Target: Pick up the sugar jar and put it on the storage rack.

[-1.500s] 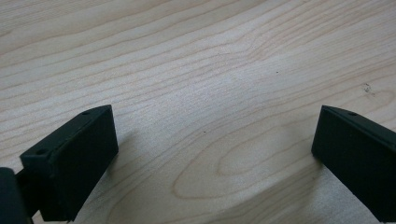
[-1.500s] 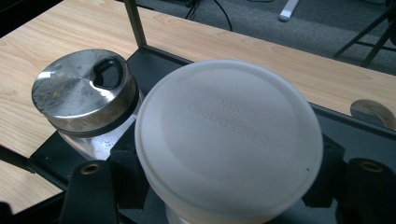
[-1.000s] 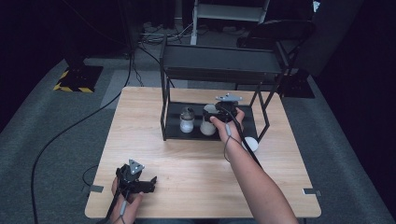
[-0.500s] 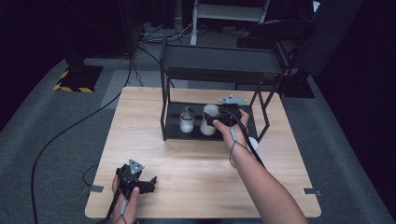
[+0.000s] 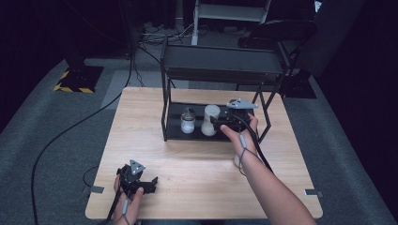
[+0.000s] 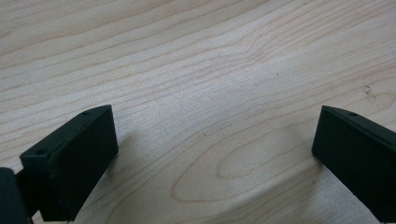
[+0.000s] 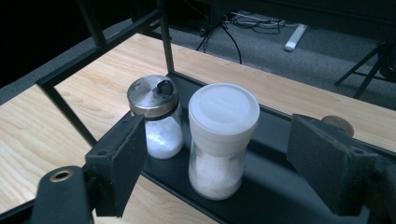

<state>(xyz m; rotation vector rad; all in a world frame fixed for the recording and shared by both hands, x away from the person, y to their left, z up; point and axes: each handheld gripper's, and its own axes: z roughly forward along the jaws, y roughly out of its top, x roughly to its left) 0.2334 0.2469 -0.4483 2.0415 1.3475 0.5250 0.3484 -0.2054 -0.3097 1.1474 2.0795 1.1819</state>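
Observation:
A clear jar with a white lid stands on the black lower shelf of a metal rack. It holds white grains. To its left is a glass shaker with a steel lid. My right gripper is level with the jar on its right. The jaws are open and stand apart from the jar's sides, with the jar just beyond them. My left gripper rests open on the bare wood near the table's front left.
The black rack has an upper shelf over the two jars and thin posts at the corners. A cork-coloured knob shows behind my right jaw. A small white thing lies on the table by the right forearm.
My right gripper has drawn back to the right and lifted a little, away from the white-lidded jar. The left gripper has stayed in place.

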